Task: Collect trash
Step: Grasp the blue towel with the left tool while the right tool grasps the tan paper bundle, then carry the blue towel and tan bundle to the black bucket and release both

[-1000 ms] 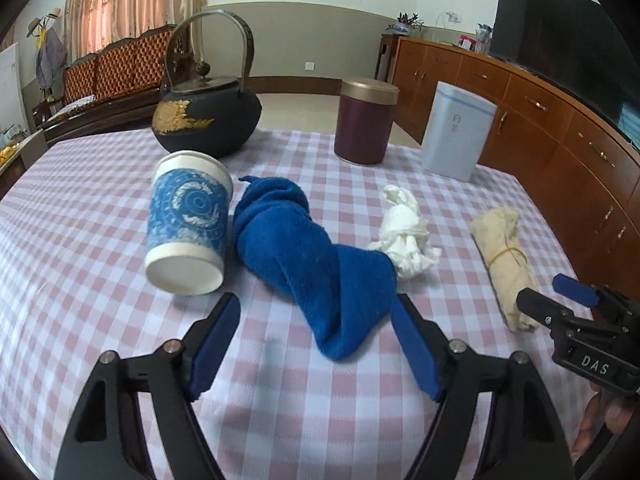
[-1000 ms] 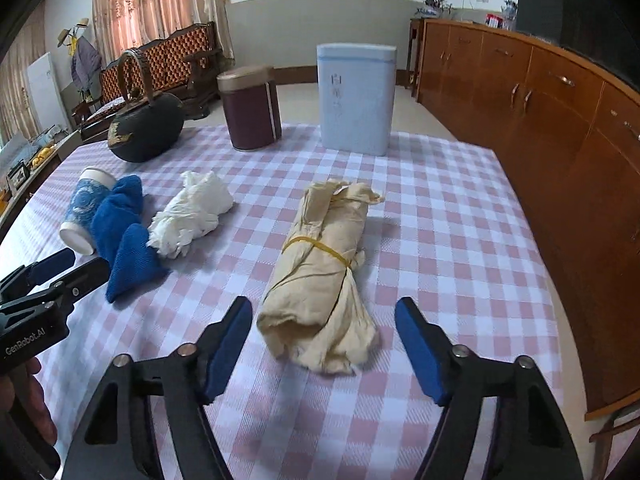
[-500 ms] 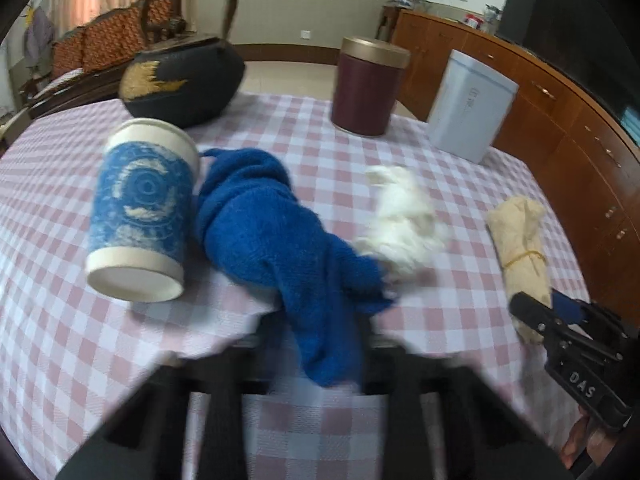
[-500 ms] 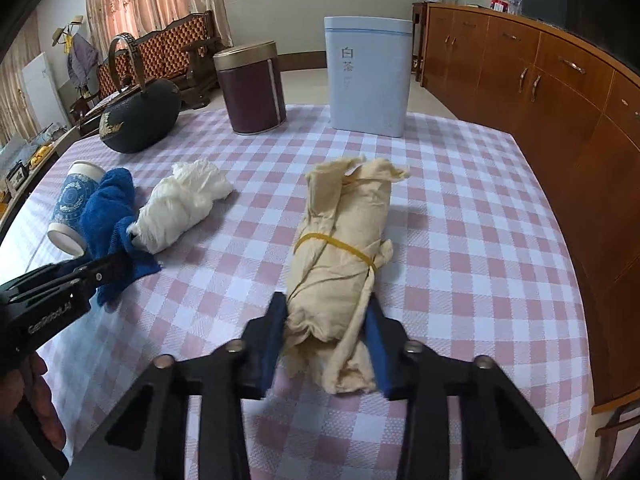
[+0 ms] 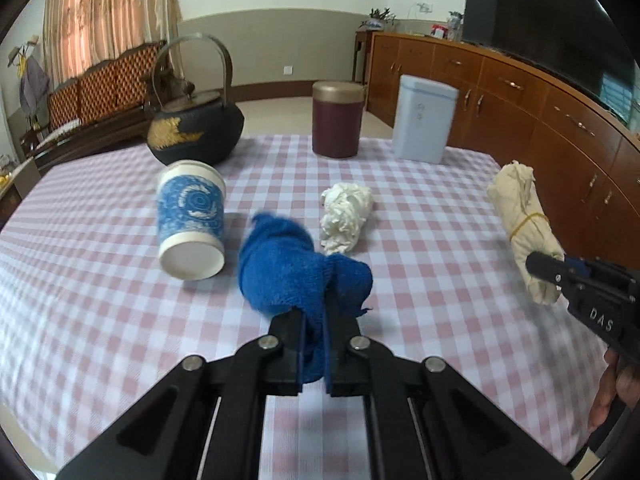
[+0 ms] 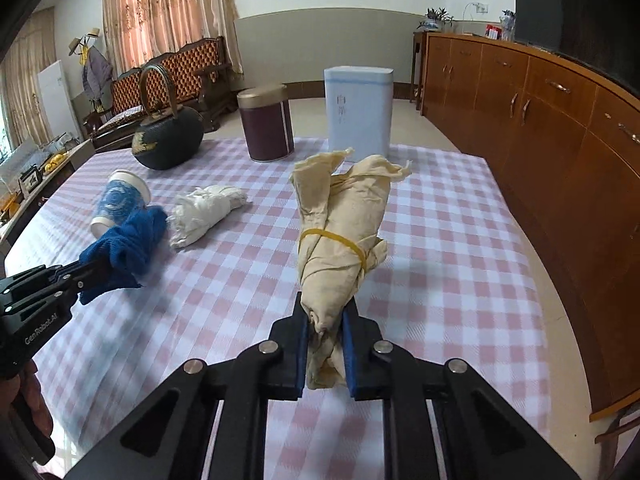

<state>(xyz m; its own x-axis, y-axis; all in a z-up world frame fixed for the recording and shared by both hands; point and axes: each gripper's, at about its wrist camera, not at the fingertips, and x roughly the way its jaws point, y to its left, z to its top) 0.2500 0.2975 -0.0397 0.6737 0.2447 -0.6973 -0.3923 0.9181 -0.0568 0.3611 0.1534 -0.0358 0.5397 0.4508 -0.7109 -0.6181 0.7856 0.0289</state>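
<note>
Both claws were clamped tight: left gripper [image 5: 313,346] on blue cloth [image 5: 288,272], right gripper [image 6: 325,350] on beige bundle [image 6: 340,236], frame centre.

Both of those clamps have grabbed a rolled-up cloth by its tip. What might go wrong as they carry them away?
The right gripper pinches only the end of the beige bundle, so its long free part might sag or slip out. The blue cloth in the left gripper hangs close to the tipped paper cup and the white tissue wad; swinging it could roll the cup or drag the wad.
</note>
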